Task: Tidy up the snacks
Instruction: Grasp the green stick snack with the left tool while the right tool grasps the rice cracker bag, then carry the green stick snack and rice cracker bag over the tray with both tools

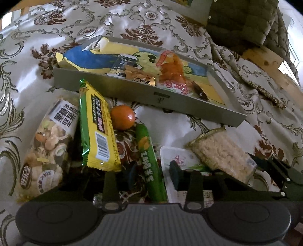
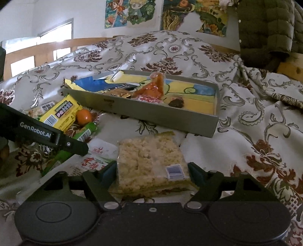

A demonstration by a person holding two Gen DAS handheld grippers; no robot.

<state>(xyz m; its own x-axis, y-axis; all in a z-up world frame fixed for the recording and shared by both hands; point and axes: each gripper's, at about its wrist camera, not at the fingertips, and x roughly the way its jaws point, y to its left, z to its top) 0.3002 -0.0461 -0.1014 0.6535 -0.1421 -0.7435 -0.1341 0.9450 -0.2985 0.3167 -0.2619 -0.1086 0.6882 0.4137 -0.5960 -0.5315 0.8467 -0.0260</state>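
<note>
A grey shallow tray (image 1: 132, 90) (image 2: 151, 113) lies on the patterned cloth and holds several snack packs. In front of it lie loose snacks: a nut bag (image 1: 47, 151), a yellow-green bar (image 1: 96, 130) (image 2: 62, 111), a small orange (image 1: 123, 117) (image 2: 84, 116), a green tube pack (image 1: 151, 162), a white pack (image 1: 181, 159) (image 2: 98, 157) and a clear-wrapped rice crisp block (image 1: 221, 155) (image 2: 151, 162). My left gripper (image 1: 144, 179) is open over the green tube pack. My right gripper (image 2: 151, 170) has its jaws on both sides of the rice crisp block.
A floral satin cloth (image 2: 246, 132) covers the surface, bunched at the right. A dark quilted jacket (image 2: 265, 28) hangs at the back right. A wooden frame (image 2: 47, 49) and wall posters (image 2: 132, 11) stand behind. The left gripper's body (image 2: 43, 134) reaches in from the left.
</note>
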